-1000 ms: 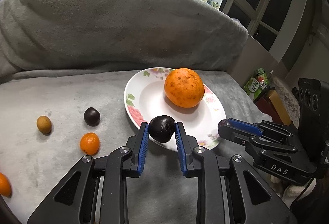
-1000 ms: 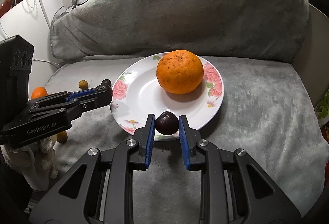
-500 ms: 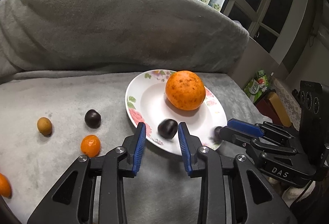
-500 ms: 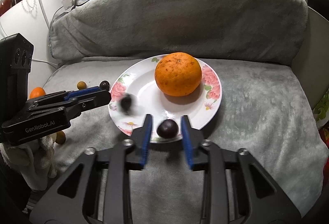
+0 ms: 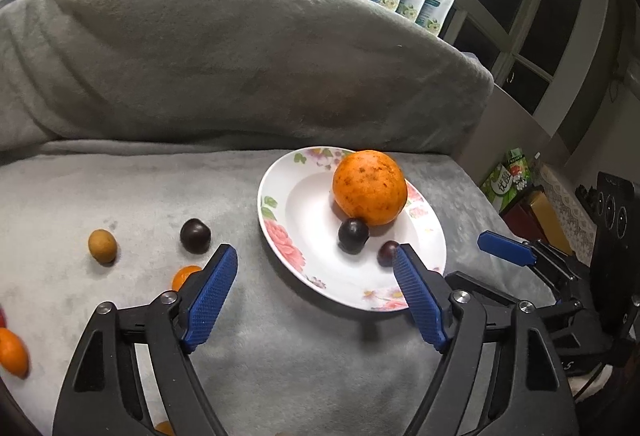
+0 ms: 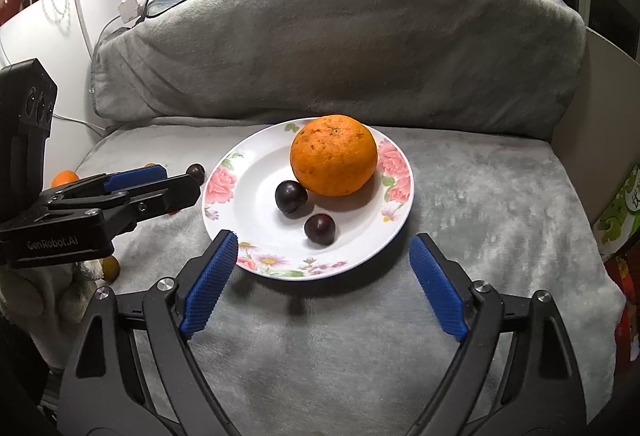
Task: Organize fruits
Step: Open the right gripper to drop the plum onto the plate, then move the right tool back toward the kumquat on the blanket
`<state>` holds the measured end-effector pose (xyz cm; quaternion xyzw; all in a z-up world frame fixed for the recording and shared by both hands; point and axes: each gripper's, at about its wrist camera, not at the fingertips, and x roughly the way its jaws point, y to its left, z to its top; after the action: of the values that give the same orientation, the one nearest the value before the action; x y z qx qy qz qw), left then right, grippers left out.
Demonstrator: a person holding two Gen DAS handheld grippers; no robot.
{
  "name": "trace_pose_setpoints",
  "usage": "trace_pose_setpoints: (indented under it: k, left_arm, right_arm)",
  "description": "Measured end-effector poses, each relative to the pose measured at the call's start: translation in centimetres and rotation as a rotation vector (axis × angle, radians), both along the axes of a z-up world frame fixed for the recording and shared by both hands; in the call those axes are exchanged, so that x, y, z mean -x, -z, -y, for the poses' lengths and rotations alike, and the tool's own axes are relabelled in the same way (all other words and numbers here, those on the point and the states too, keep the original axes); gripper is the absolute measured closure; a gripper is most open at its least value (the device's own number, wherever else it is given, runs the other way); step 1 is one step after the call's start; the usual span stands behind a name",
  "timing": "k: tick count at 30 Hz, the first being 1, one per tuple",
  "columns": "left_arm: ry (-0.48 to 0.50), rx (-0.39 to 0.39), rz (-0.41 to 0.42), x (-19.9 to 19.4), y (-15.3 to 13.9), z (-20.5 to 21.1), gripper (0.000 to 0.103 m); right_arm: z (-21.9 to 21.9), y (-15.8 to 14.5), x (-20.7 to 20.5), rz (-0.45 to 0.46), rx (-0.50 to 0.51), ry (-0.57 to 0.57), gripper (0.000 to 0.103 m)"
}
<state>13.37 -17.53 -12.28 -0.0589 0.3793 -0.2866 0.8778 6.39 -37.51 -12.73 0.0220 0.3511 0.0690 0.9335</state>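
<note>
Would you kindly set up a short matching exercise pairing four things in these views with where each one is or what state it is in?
Things:
1. large orange
2. tan round fruit
3. left gripper
4. floral plate

Places or states:
A. on the grey blanket, off the plate
B. open, holding nothing
C. carries two dark plums
D. at the plate's far side

Pairs: 1-D, 2-A, 3-B, 4-C

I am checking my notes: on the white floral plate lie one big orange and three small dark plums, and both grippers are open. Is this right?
Not quite: the white floral plate holds the big orange and two small dark plums, not three, as the right wrist view shows. A third lies on the grey blanket. Both grippers are open.
</note>
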Motion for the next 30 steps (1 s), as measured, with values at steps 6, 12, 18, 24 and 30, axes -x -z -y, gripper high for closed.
trace_pose_setpoints:
  k: [6,12,18,24,30]
  left_arm:
    - [-0.013,-0.011,0.013,0.3,-0.3,-0.2,0.023]
    - [-0.023,-0.019,0.028,0.6,-0.8,-0.6,0.023]
    - [-0.037,-0.012,0.04,1.2,-1.2,-1.3,0.023]
    - [-0.053,-0.007,0.053,1.6,-1.7,-2.3,0.023]
    - [-0.088,-0.005,0.073,2.3,-2.2,-4.2,0.023]
  right_arm:
    - [-0.1,0.1,0.1,-0.003,0.013,0.002,0.013]
    - [-0.2,-0.2,0.4,0.008,0.003,-0.001,0.013]
    - [-0.7,-0.7,0.7,0.012,-0.005,-0.006,0.013]
    - [-1.1,-1.2,0.8,0.018,-0.015,-0.015,0.013]
    - [-1.9,-1.8,0.9,0.029,-0.03,-0.029,0.013]
